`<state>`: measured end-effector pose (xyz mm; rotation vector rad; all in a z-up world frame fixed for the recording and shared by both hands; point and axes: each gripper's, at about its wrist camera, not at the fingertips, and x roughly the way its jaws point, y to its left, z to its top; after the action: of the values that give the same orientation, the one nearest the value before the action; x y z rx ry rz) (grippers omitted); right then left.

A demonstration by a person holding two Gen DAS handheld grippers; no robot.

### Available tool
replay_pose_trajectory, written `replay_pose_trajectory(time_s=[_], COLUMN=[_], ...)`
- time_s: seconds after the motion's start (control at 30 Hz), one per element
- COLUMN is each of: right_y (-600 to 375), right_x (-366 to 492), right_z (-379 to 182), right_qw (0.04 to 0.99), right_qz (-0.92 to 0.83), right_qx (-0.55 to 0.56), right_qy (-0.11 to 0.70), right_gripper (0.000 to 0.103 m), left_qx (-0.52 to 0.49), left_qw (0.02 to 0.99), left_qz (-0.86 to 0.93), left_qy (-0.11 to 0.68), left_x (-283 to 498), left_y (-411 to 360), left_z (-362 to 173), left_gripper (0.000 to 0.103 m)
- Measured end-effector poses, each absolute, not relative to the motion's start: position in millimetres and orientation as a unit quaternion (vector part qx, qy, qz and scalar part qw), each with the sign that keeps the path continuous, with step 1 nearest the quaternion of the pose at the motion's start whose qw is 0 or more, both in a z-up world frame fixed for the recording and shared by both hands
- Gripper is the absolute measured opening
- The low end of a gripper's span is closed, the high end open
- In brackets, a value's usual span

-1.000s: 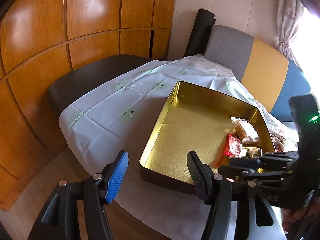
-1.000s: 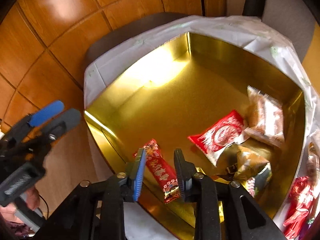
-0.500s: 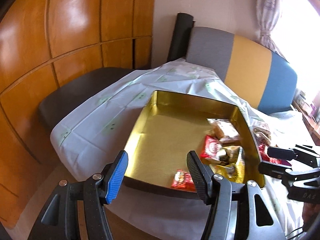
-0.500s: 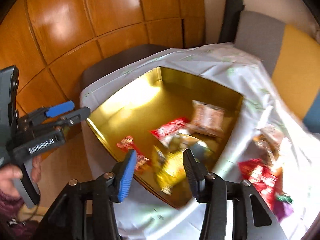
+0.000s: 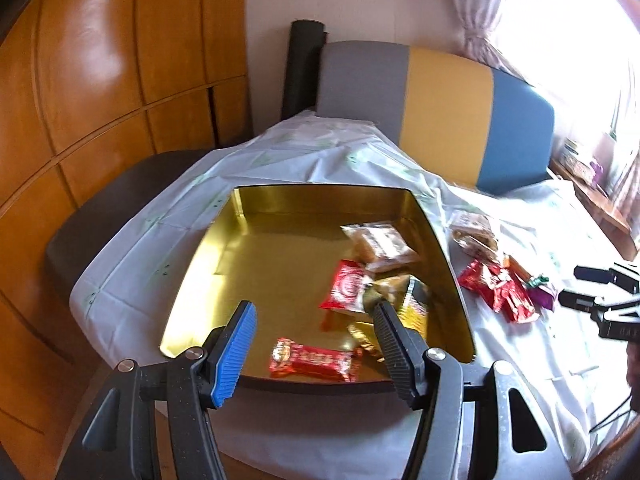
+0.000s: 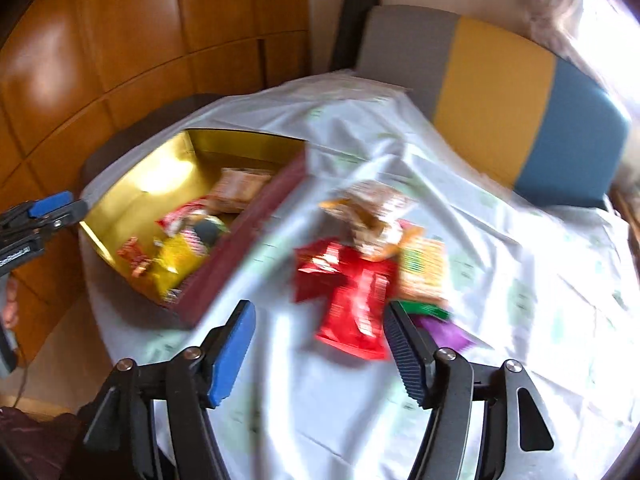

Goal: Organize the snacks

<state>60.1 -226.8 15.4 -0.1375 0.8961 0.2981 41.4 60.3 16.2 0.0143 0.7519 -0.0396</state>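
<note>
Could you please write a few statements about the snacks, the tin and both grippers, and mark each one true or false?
1. The tin holds several snacks. True.
2. The left gripper grips a red bar. False: its fingers stand apart and empty; the red bar lies in the tin.
3. Loose snacks lie on the cloth outside the tin. True: a red packet among them.
4. The right gripper is clamped on a packet. False: it is opening, with nothing between its fingers.
5. The tin is lidded. False: it is open.
</note>
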Motion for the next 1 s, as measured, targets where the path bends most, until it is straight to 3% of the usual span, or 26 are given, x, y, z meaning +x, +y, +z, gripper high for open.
replay_pose_trajectory(time_s=[0.37, 0.6, 1.0], right_y=[-324.3, -388.6, -404.6], right_x=[73.4, 75.7, 80.9], right_z=[-3.8, -33.4, -33.8], right_qw=[0.894, 0.879, 0.866], right_qz=[0.033, -0.035, -0.042], right_qx=[-0.036, 0.079, 0.147], right_qy=[0.446, 0.469, 0.477], right_gripper=[0.076, 0.076, 0.078], left_qx=[0.041, 0.069, 0.031], left_qw=[0.923, 0.911, 0.881], left_qz=[-0.06, -0.105, -0.189], left_qy=[0.378, 0.393, 0.433], left_x=[45.8, 56.2, 115.0], left_y=[16.4, -19.1, -88.6], left_z=[14.8, 15.4, 24.9], left_gripper=[0.062, 0.062, 0.062])
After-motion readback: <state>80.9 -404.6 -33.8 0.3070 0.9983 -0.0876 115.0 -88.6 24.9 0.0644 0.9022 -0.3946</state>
